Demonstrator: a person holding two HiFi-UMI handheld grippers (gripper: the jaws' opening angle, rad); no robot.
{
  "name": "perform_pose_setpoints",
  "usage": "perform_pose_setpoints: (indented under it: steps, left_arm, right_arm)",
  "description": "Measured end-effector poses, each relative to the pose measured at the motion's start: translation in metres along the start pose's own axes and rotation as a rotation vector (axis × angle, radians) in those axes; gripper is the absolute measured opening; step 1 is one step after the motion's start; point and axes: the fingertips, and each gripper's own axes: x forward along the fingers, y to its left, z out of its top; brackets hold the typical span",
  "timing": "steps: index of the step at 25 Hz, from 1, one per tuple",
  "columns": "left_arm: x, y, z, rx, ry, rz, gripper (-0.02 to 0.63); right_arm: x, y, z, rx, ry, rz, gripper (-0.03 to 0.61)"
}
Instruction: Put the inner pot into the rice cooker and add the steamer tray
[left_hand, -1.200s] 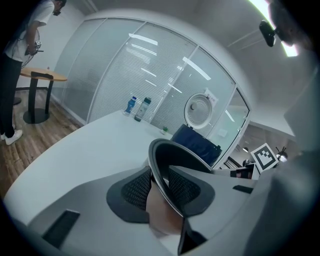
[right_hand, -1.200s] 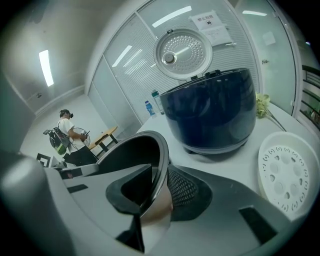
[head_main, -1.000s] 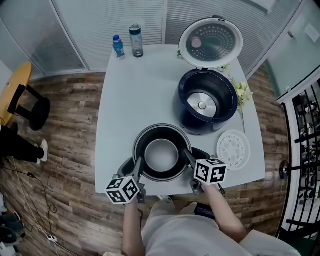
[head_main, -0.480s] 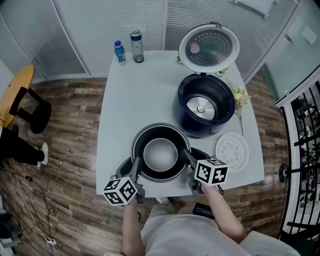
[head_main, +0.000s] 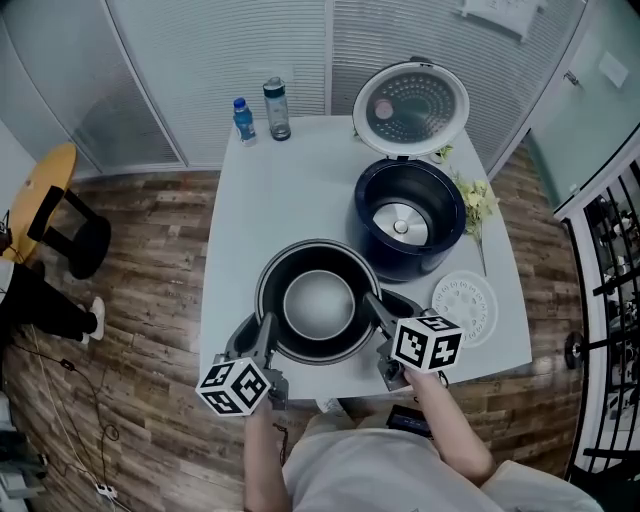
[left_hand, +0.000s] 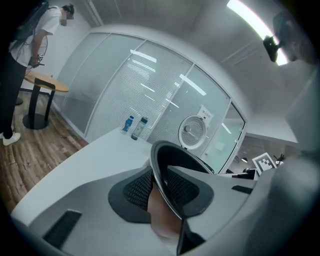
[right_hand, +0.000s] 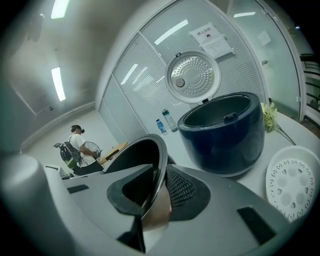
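Pads of the left gripper (left_hand: 162, 192) pinch the pot (head_main: 318, 305) at its near-left rim, the thin metal edge caught between them. The right gripper (right_hand: 157, 195) clamps the near-right rim the same way. Neither has anything else in its grasp.

The pot is carried between the two at the near edge of the table (head_main: 270, 200), empty and mouth up, and seems to hang just clear of the surface. The cooker (head_main: 410, 220) stands well apart at the far right, its lid (head_main: 411, 108) thrown back and its well bare down to the heating plate. The tray (head_main: 466, 308) lies flat on the table near the right gripper, untouched.

Only the pickup looks done. The pot has yet to travel to the far right and go down into the cooker, and the tray has yet to follow it.
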Motion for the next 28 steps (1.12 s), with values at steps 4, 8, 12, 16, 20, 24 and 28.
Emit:
perform_pose_setpoints:
  steps: [4, 8, 12, 16, 20, 24, 28]
  left_arm:
    - [-0.007, -0.004, 0.015, 0.005, -0.038, -0.007, 0.091]
    - [-0.013, -0.01, 0.031, 0.016, -0.072, -0.015, 0.089]
    - [-0.017, -0.016, 0.044, 0.034, -0.099, -0.028, 0.089]
    - [-0.017, -0.023, 0.057, 0.052, -0.119, -0.044, 0.089]
    - [-0.015, -0.034, 0.072, 0.083, -0.137, -0.067, 0.091]
    - [-0.011, -0.042, 0.086, 0.101, -0.151, -0.089, 0.092]
    - [-0.003, -0.051, 0.1, 0.121, -0.16, -0.118, 0.092]
  right_arm:
    - [-0.006, 0.012, 0.013, -0.017, -0.028, 0.023, 0.089]
    - [-0.011, 0.023, 0.026, -0.039, -0.058, 0.041, 0.089]
    - [-0.016, 0.03, 0.037, -0.047, -0.086, 0.053, 0.089]
    - [-0.02, 0.035, 0.05, -0.062, -0.113, 0.066, 0.089]
    - [-0.022, 0.036, 0.067, -0.074, -0.146, 0.076, 0.089]
    - [-0.026, 0.039, 0.081, -0.082, -0.176, 0.079, 0.089]
    - [-0.032, 0.038, 0.097, -0.088, -0.208, 0.074, 0.089]
